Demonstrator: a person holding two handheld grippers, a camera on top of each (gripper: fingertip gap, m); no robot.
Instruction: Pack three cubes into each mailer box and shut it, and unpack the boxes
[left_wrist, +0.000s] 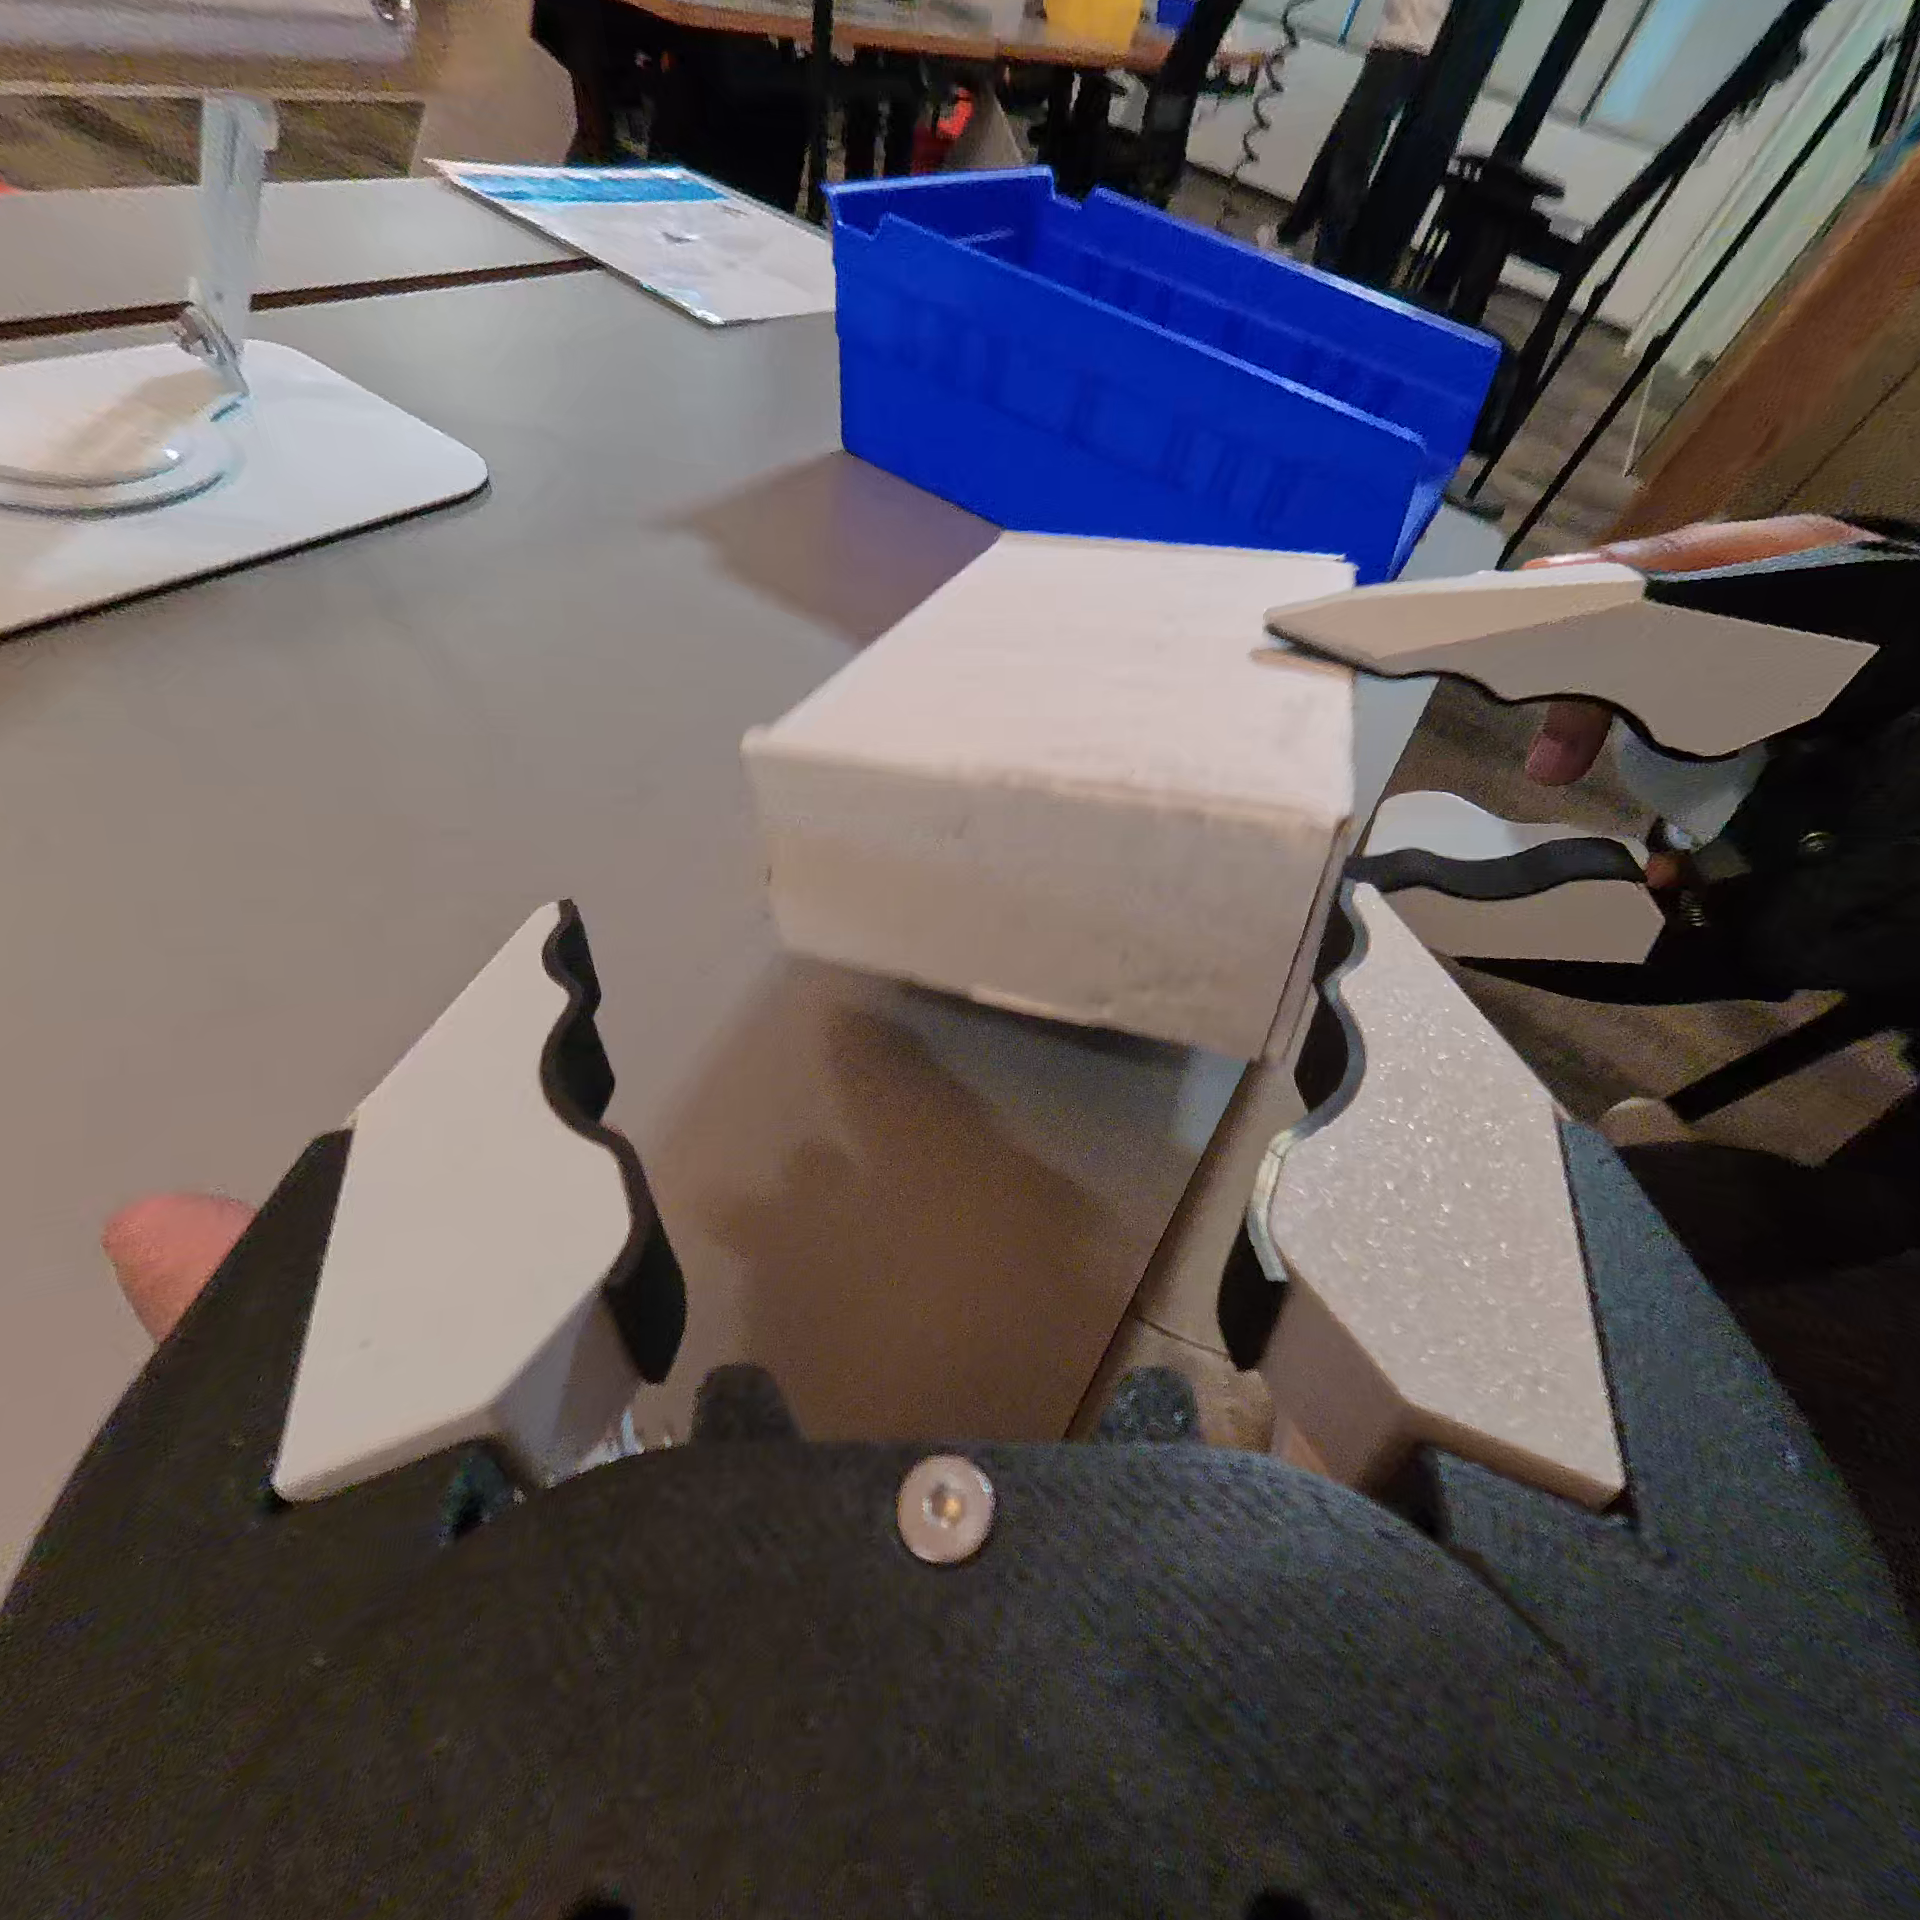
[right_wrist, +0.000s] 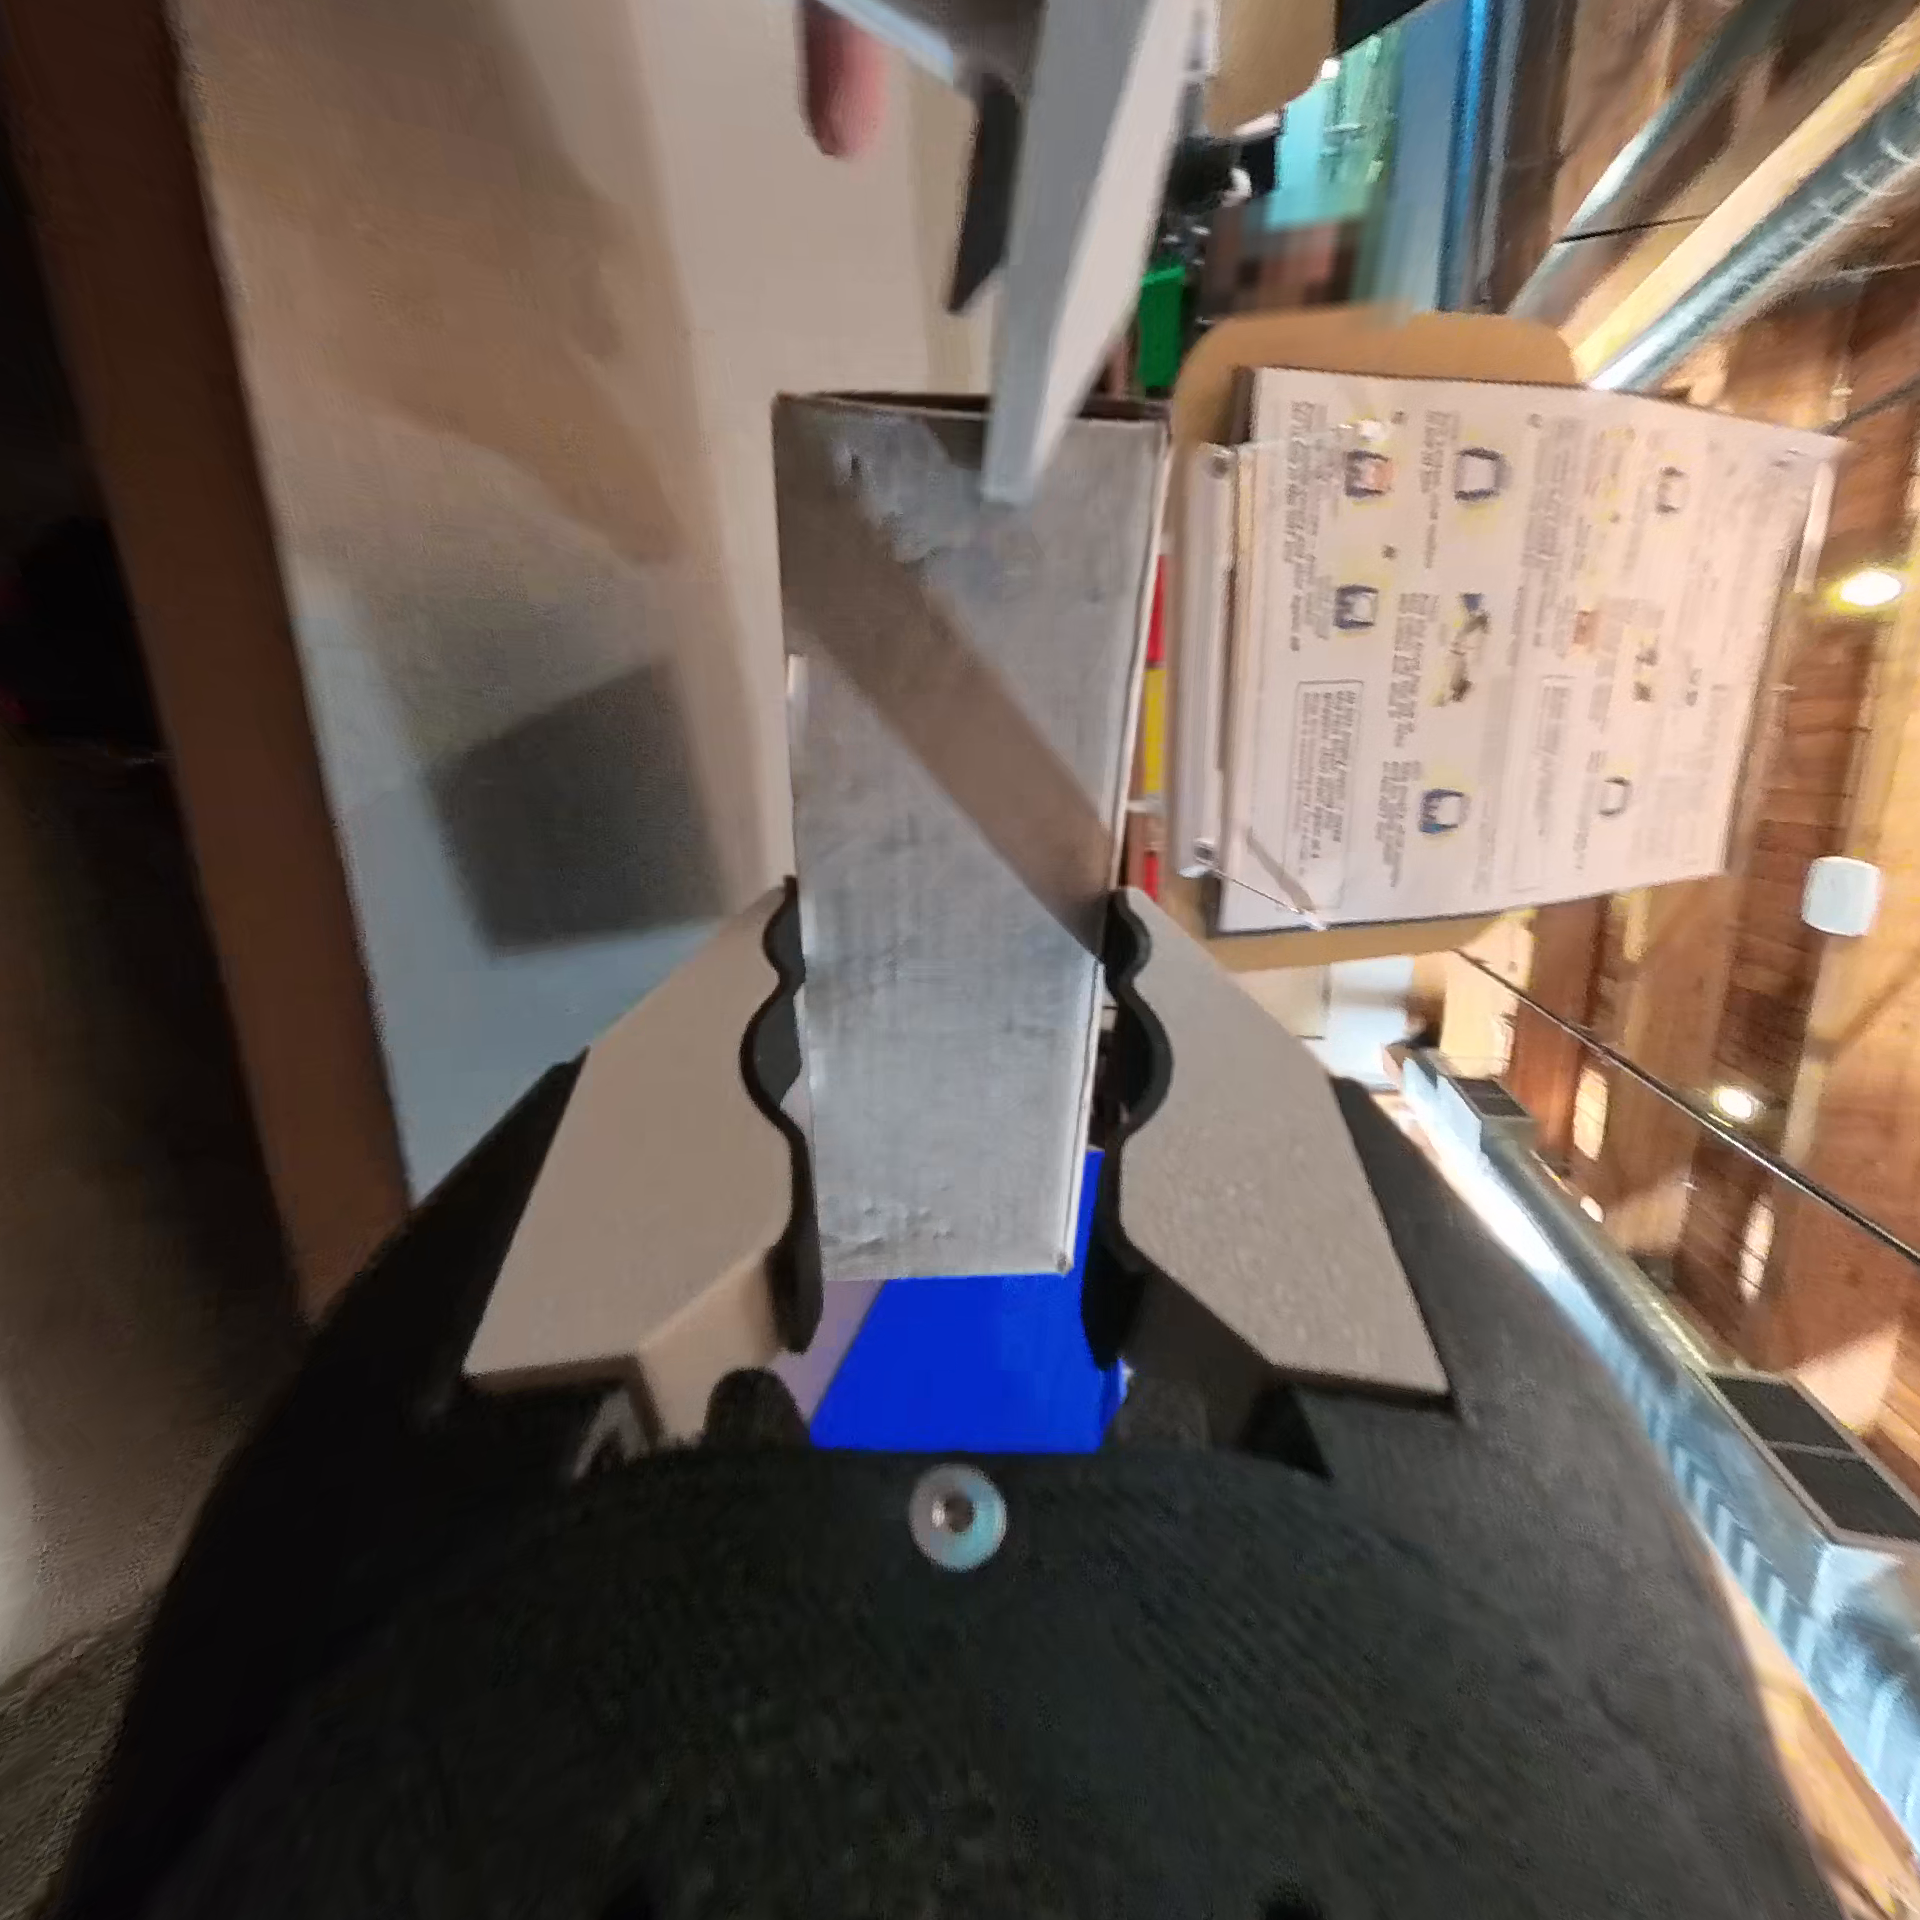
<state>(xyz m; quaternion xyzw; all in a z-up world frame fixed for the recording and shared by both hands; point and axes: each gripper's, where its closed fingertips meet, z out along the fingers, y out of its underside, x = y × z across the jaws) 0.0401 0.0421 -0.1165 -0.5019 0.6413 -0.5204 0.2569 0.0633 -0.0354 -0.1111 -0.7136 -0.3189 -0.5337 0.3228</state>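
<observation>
A shut white mailer box (left_wrist: 1049, 769) lies near the table's right edge, its near end a little off the surface. My right gripper (left_wrist: 1320, 743) comes in from the right and is shut on the box's right end, one finger on top and one below. In the right wrist view the box (right_wrist: 945, 935) is clamped between this gripper's (right_wrist: 951, 904) two fingers. My left gripper (left_wrist: 956, 914) is open and empty just in front of the box, its right fingertip by the box's near right corner. One of its fingers (right_wrist: 1049, 260) shows in the right wrist view, touching the box's far end.
A blue plastic bin (left_wrist: 1122, 353) stands just behind the box and also shows in the right wrist view (right_wrist: 956, 1371). A white monitor stand base (left_wrist: 260, 468) and a printed sheet (left_wrist: 665, 239) lie at the left and back. An instruction sheet in a holder (right_wrist: 1507, 644) stands nearby. The table edge (left_wrist: 1174, 1226) runs close on the right.
</observation>
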